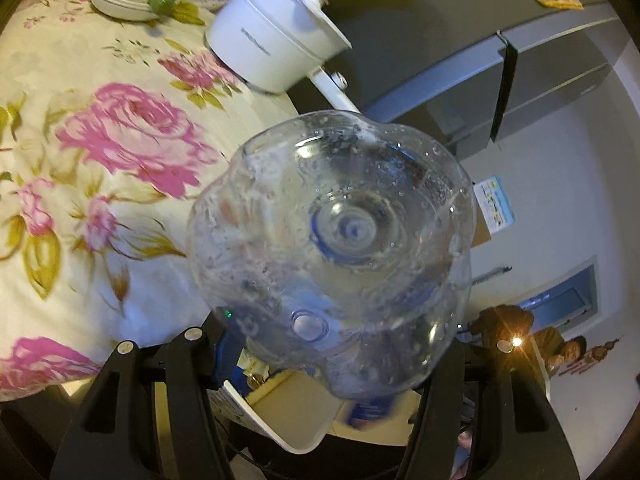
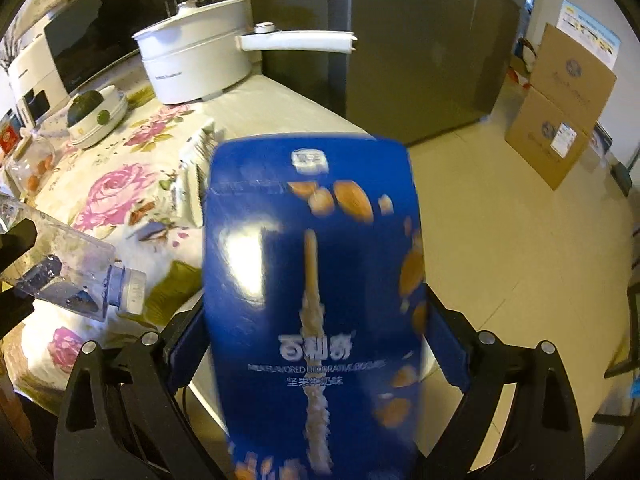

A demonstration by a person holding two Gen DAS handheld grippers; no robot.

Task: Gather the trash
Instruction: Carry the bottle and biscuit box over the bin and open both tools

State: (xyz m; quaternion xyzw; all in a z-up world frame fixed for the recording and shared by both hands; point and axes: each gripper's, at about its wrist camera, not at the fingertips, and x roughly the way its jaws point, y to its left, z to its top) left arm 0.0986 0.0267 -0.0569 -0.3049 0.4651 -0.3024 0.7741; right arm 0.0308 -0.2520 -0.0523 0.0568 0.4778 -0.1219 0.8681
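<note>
My left gripper (image 1: pixel 332 364) is shut on a clear plastic bottle (image 1: pixel 332 240), its base towards the camera, held beyond the edge of the flowered table (image 1: pixel 100 152). The same bottle (image 2: pixel 76 280) shows at the left of the right wrist view, cap pointing right, held by the other gripper's black finger (image 2: pixel 16 248). My right gripper (image 2: pixel 316 352) is shut on a blue biscuit box (image 2: pixel 312 292) and holds it upright, off the table's corner. Below the bottle, a white bin rim (image 1: pixel 276 424) with rubbish inside shows in the left wrist view.
A white electric pot (image 2: pixel 196 64) with a long handle and a white bowl with green fruit (image 2: pixel 96 116) stand on the table, a microwave (image 2: pixel 92 36) behind. A white packet (image 2: pixel 192 184) lies on the cloth. A grey fridge (image 2: pixel 420 40) and cardboard boxes (image 2: pixel 560 108) stand on the floor.
</note>
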